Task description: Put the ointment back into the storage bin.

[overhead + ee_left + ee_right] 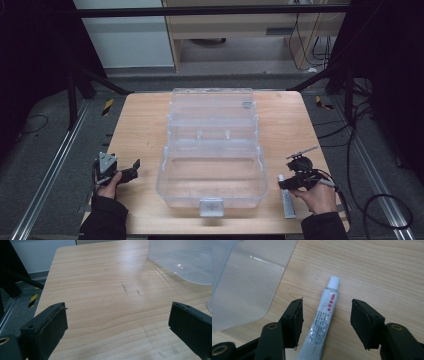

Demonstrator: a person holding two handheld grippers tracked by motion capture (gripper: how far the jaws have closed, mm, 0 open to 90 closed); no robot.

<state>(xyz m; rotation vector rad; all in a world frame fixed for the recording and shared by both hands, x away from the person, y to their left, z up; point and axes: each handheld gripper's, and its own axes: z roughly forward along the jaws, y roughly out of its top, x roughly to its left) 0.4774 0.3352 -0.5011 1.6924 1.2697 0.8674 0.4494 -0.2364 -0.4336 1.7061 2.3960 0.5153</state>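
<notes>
Clear plastic makes up the one open storage box [212, 155], which sits in the middle of the wooden surface [145, 125] with its lid tipped back on the far side; it serves as the landmark. One tube [322, 325] lies flat on the surface just right of the box, near its front right corner, white cap pointing away from the person and red print along its silvery body. It touches neither the box nor any pad.

Two claws are in play, one in each hand. The right claw [325, 323] hovers over the tube on the box's right side, its two black pads straddling the tube's body with a gap left on both sides; the jaws stand partly open and grip nothing. In the high view the same claw [290, 184] sits above the tube [289, 204].

To the left of the box, the left claw [131, 170] is held low over bare wood, well apart from the box wall, jaws spread wide with nothing between them. Its two pads [52, 325] frame only wood grain and two short dark scratches [130, 288].
</notes>
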